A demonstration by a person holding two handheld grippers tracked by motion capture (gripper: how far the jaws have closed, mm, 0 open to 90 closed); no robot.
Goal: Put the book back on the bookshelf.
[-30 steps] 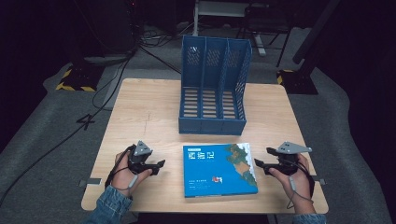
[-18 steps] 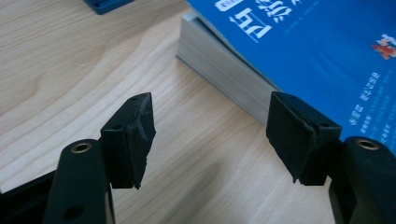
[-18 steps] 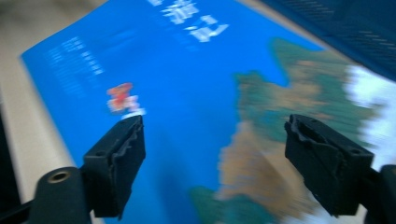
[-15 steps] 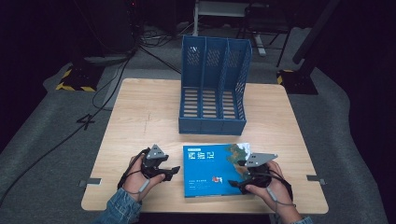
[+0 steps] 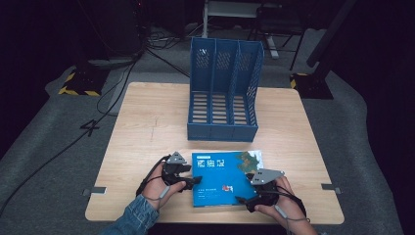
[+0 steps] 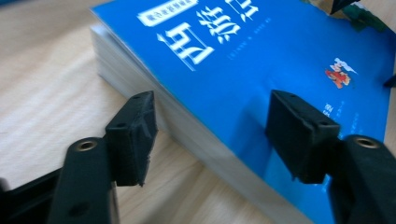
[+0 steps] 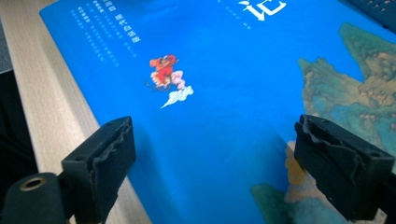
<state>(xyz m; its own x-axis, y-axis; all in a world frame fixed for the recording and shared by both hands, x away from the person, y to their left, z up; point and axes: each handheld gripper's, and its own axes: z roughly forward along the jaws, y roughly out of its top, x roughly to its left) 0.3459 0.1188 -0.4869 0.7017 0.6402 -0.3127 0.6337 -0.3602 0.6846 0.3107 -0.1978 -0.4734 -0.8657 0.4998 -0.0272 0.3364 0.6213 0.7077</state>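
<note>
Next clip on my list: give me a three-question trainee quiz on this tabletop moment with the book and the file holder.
1. True or false: the blue softcover book lies flat on the light wooden table.
2. How many slots does the blue plastic file holder have? A two, B three, C five.
3. Where does each gripper stand relative to the book?

Key
1. True.
2. B.
3. The left gripper straddles the book's page edge with jaws wide, one over the cover and one beside the pages, gripping nothing. The right gripper is at the near right corner, jaws spread over the cover, having just been opening, with nothing clamped.
</note>
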